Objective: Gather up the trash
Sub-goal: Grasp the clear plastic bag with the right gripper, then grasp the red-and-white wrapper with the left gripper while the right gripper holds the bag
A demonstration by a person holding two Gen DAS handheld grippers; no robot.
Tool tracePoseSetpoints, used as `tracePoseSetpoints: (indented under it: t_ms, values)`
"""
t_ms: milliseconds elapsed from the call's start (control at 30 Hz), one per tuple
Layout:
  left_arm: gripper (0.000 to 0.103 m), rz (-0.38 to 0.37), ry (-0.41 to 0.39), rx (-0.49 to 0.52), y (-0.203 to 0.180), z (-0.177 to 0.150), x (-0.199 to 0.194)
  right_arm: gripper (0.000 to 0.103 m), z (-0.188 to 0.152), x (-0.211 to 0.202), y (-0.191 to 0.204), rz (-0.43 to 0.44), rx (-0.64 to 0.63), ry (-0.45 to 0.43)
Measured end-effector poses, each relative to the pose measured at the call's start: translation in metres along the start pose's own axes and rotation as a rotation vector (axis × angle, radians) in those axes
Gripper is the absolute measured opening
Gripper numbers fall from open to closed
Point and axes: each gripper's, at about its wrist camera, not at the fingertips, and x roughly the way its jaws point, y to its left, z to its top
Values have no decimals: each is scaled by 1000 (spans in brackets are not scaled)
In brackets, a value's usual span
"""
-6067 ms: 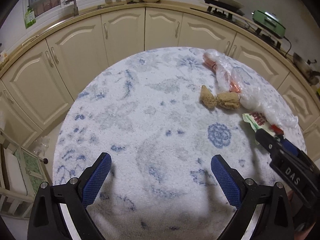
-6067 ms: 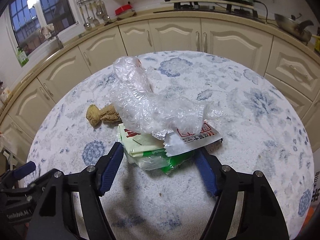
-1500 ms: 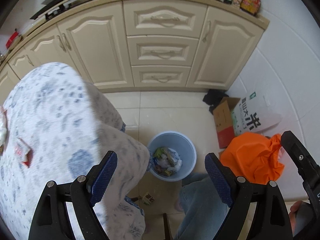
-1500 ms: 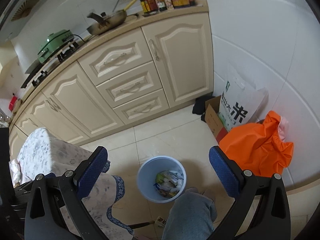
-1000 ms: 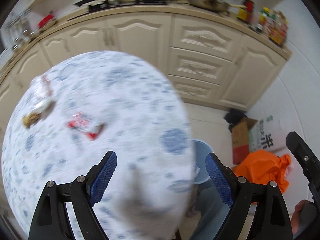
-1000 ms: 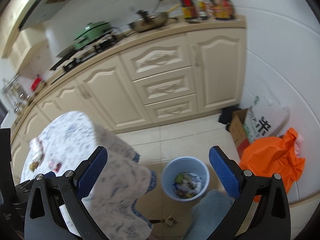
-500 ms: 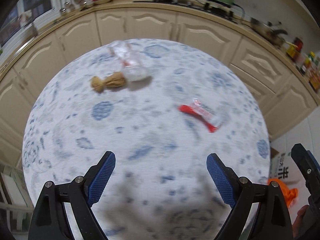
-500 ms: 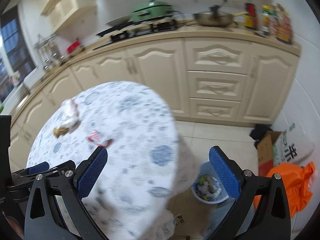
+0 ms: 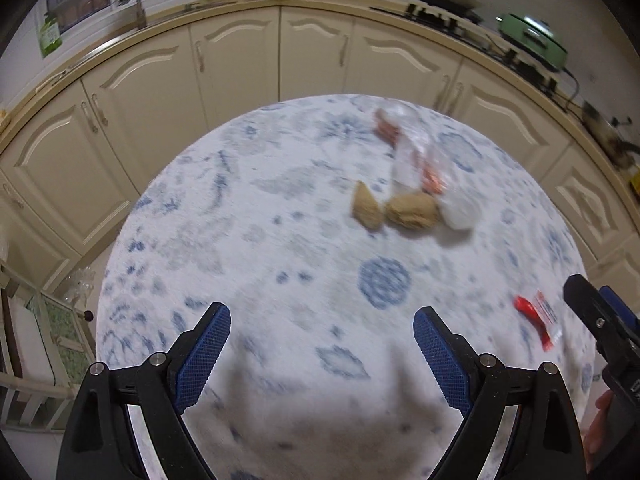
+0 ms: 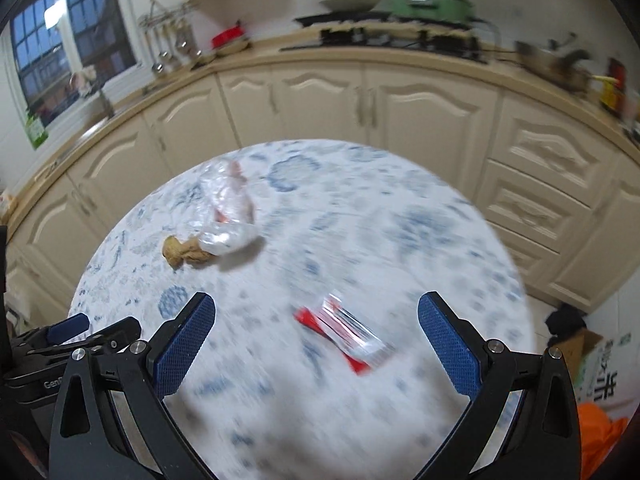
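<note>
The wrapper (image 10: 344, 330), red and clear, lies flat on the table (image 10: 420, 240) between the wide-apart fingers of the empty right gripper (image 10: 316, 338), likely light, crinkly and slippery, best pinched across its middle.

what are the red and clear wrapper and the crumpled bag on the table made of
The wrapper looks like thin glossy plastic film: a see-through middle with red printed ends and bright glints. The crumpled bag looks like thin clear plastic: translucent, wrinkled, with something reddish showing through it. Motion blur hides finer texture on both.
</note>
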Motion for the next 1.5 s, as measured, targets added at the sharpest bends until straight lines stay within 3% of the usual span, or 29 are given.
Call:
tracePoseSetpoints:
  t_ms: [300,600,667,700,800,833,867,900,933,1167,1500]
  values:
    - [90,-8,9,-34,21,50,43,103,49,80,40,-41,-61,69]
    - [90,-15,19,-57,31,58,77,102,67,133,70,-32,-134,95]
    - [90,-10,35,-69,34,57,83,97,69,146,79,-28,-166,92]
    - [90,-12,38,-73,36,57,85,86,70,149,81,-19,-164,93]
    - [90,-15,33,-85,39,58,85,82,74,166,85,38,-168,99]
    - [90,-14,29,-87,39,58,83,68,74,167,89,1,-194,78]
    - [90,-15,25,-87,39,58,82,63,74,167,91,-5,-215,67]
    - [90,-16,23,-85,39,58,81,40,74,165,93,30,-230,69]
    - [90,-16,24,-84,38,57,81,32,74,164,95,40,-231,76]
    - [90,-38,9,-34,16,51,62,30,65,140,77,78,-195,117]
    - [90,-83,4,88,-53,31,34,31,52,65,-1,54,-73,20]
